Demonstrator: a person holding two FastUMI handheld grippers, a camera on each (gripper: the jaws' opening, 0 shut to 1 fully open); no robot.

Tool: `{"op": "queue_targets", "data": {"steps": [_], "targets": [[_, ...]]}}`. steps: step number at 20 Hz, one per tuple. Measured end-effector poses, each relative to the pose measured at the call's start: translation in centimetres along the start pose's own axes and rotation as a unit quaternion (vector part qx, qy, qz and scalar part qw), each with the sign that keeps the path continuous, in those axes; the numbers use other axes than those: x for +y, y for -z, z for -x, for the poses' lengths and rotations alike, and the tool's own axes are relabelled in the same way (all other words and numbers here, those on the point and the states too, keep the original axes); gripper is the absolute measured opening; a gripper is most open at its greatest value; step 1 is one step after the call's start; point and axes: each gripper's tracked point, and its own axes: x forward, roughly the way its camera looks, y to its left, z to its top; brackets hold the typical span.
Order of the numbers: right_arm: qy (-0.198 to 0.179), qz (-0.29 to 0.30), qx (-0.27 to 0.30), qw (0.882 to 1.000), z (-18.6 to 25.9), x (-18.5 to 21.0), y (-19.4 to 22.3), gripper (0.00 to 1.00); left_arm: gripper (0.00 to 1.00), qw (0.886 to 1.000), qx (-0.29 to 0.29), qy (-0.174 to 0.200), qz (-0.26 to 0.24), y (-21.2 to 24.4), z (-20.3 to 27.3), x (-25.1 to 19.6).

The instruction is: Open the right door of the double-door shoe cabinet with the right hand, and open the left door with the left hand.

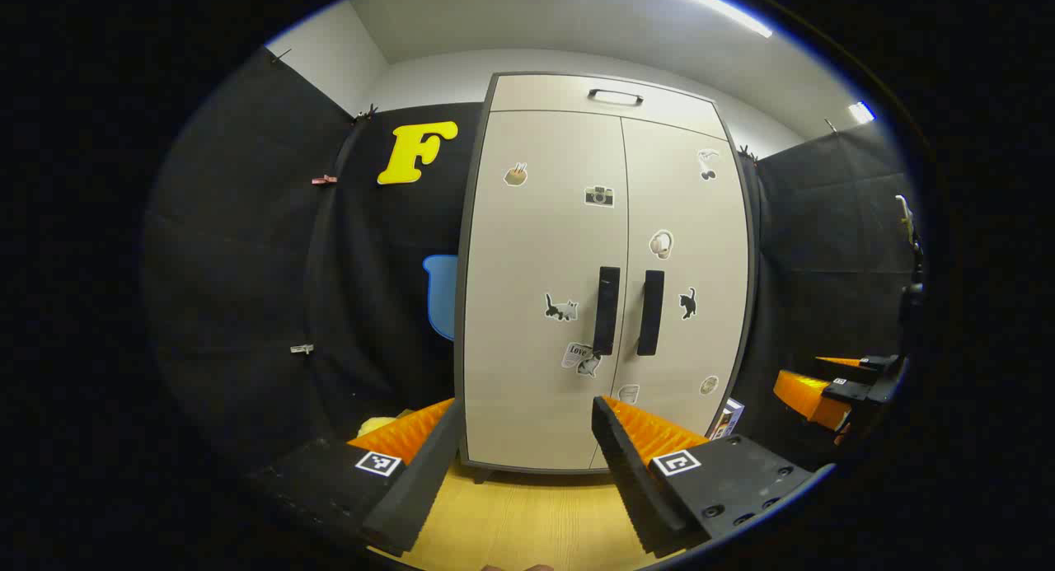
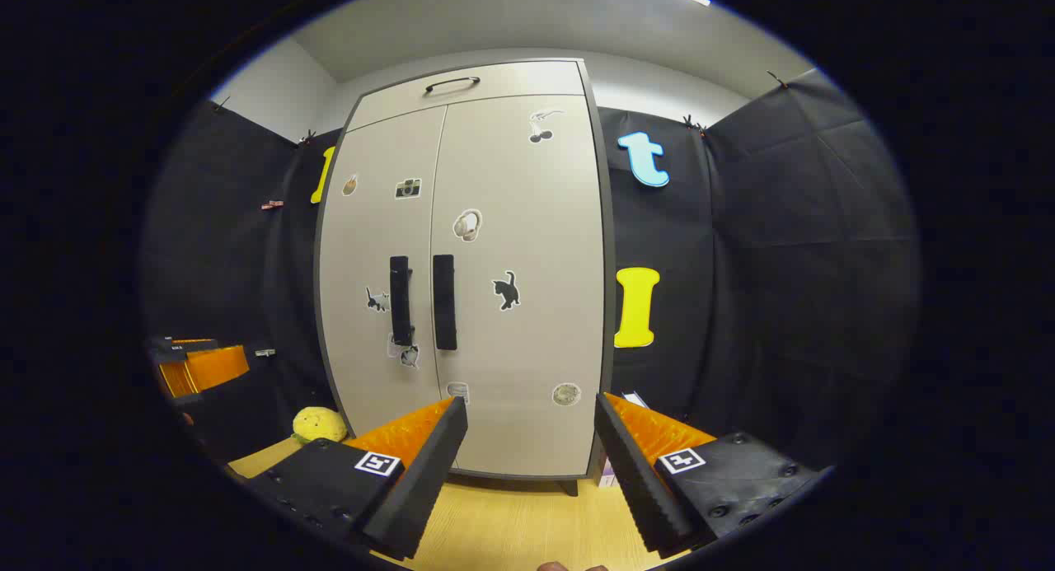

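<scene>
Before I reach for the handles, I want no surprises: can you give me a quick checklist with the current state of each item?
1. Both beige cabinet doors closed: ok.
2. Right black vertical bar handle unobstructed: ok.
3. Left black vertical bar handle unobstructed: ok.
4. Right tongs open, wider than a handle: ok.
5. Left tongs open: ok.
6. Either tongs touching a handle: not ok, both stand off the cabinet.
</scene>
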Motion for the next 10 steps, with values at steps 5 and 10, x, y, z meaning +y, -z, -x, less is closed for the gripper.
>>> {"op": "queue_targets", "data": {"steps": [5,10], "targets": [[0.020,0.020,-0.022,0.999,-1.5,-1.5,-0.8,0.98,0.95,1.000,0.007,0.016,-0.001,1.1,-0.2,-2.1],[0.049,0.010,-0.015,0.999,-1.2,-1.0,-0.6,0.98,0.95,0.999,-0.006,0.045,-0.014,-0.1,-1.5,-2.2]]}}
